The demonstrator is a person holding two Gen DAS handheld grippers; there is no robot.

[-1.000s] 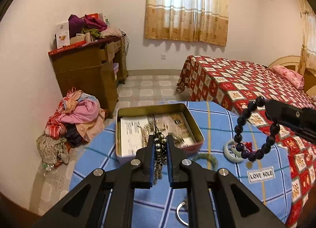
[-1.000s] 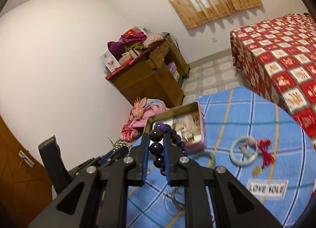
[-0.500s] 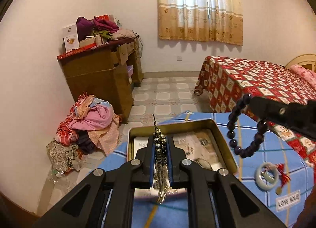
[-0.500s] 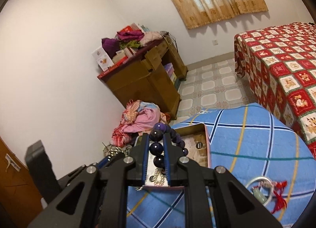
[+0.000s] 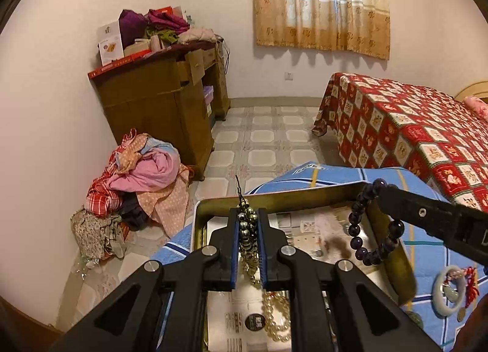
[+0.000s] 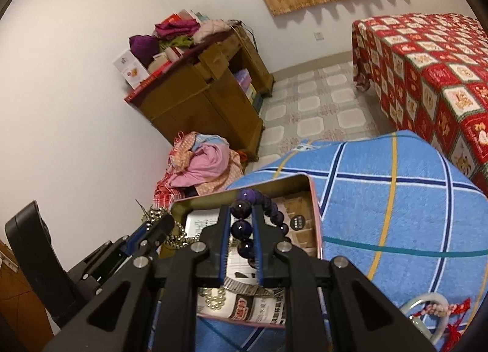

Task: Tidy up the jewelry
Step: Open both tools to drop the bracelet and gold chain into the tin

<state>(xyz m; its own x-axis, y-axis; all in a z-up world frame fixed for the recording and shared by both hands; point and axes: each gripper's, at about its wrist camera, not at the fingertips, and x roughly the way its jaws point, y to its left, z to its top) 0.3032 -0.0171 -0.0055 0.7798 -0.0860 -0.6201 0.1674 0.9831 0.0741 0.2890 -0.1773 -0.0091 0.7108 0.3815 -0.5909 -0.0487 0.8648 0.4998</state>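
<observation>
2 grippers over 1 tin [image 5: 305, 196]: left gripper [image 5: 248, 230] pinches 1 metallic bead strand [image 5: 247, 231], hanging lengthwise downward into it. Right view: right gripper [image 6: 241, 230] clamps 1 purple bead bracelet [image 6: 244, 223] above the tin, loop upright.

Home bedroom: bed [image 5: 411, 138], curtains [image 5: 323, 4], dresser [image 5: 161, 101].

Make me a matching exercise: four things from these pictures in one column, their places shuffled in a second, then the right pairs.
1. purple bracelet
2. metal bead chain
3. jade bangle
4. pearl strand

A. on the blue cloth, outside the tin
B. in the right gripper
C. lying in the tin
D. in the left gripper

Pairs: 1-B, 2-D, 3-A, 4-C
</observation>
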